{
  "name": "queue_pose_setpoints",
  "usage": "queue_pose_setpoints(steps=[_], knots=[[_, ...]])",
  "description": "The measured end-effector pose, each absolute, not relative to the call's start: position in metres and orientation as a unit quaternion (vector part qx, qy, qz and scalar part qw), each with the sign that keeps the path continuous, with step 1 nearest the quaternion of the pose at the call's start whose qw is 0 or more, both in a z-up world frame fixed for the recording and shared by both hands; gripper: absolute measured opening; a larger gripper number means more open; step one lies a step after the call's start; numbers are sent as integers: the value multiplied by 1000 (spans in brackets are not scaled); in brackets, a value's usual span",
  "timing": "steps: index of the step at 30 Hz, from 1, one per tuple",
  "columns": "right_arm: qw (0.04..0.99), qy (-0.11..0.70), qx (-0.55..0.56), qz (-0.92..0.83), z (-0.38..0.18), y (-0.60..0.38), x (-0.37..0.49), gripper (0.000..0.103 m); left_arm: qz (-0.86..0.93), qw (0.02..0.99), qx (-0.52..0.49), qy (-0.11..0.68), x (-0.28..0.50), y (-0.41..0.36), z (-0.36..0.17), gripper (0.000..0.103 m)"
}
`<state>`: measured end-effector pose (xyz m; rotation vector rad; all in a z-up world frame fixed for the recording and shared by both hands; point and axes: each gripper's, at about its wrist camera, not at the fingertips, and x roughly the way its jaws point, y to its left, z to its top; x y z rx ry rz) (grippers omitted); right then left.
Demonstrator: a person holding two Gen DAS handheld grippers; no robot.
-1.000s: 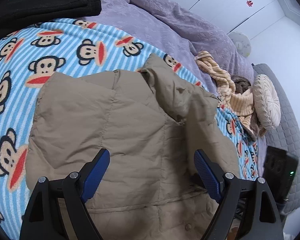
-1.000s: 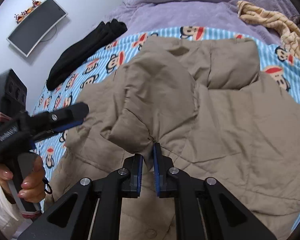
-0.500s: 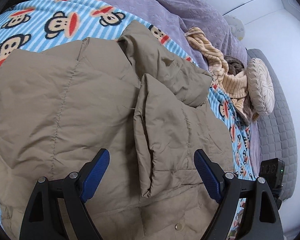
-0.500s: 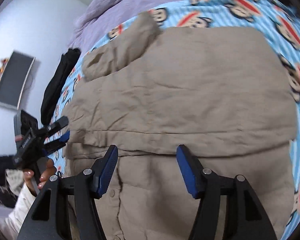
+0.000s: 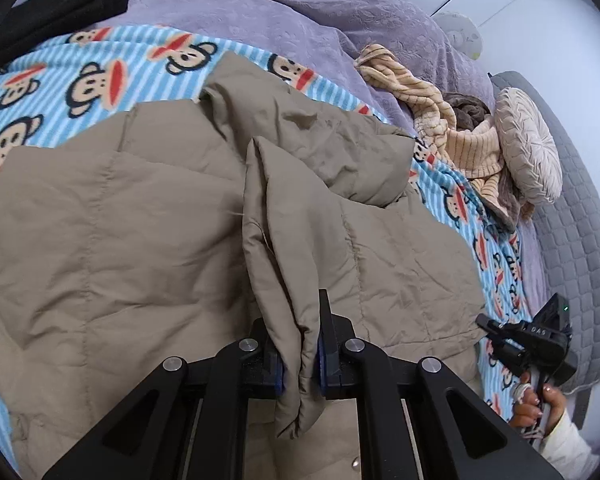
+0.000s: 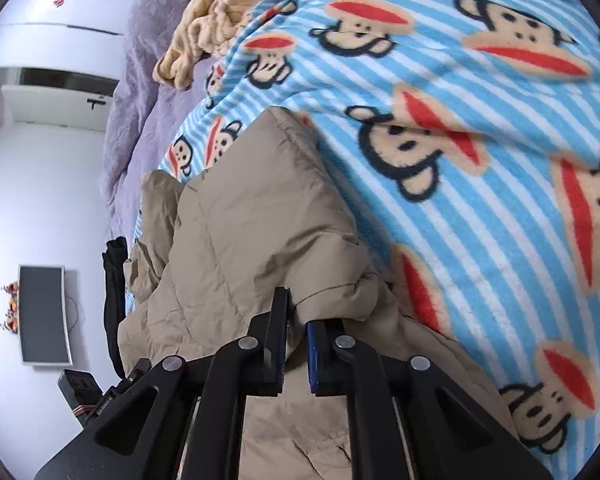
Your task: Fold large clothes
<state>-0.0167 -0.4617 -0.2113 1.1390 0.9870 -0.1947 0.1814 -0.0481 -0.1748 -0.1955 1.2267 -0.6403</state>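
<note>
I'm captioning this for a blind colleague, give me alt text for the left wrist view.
The left gripper is shut on a raised fold of a tan puffer jacket spread over a blue striped monkey-print blanket on a bed; a hand holds the right gripper at the lower right.

blanket (image 6: 480, 184) bare right of jacket (image 5: 140, 240); sweater (image 5: 452, 136) crowds far edge

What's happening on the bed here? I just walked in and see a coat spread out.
A person is folding a tan padded jacket on a monkey-print blanket, holding tongs in each hand. The left tongs pinch a folded flap of the jacket; the right tongs are shut on its edge.
</note>
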Motion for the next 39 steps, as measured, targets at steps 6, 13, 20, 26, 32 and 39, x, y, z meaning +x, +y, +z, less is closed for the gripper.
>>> queue_pose_setpoints(steps=[6, 13, 20, 26, 32, 39], knots=[[734, 490, 466, -68, -227, -436, 10, 9, -256, 759, -91, 592, 182, -19, -209, 13], [730, 506, 451, -82, -226, -436, 0, 11, -207, 788, -55, 577, 179, -10, -196, 31], [769, 517, 359, -110, -180, -431, -26, 48, -173, 826, -19, 536, 177, 18, -158, 31], [816, 488, 287, -117, -153, -437, -5, 32, -229, 823, -1, 519, 168, -19, -140, 31], [829, 496, 242, -86, -165, -434, 56, 32, -201, 831, 54, 515, 175, -57, -166, 31], [799, 522, 269, -126, -220, -459, 79, 29, -194, 828, 39, 524, 203, -65, -206, 31]])
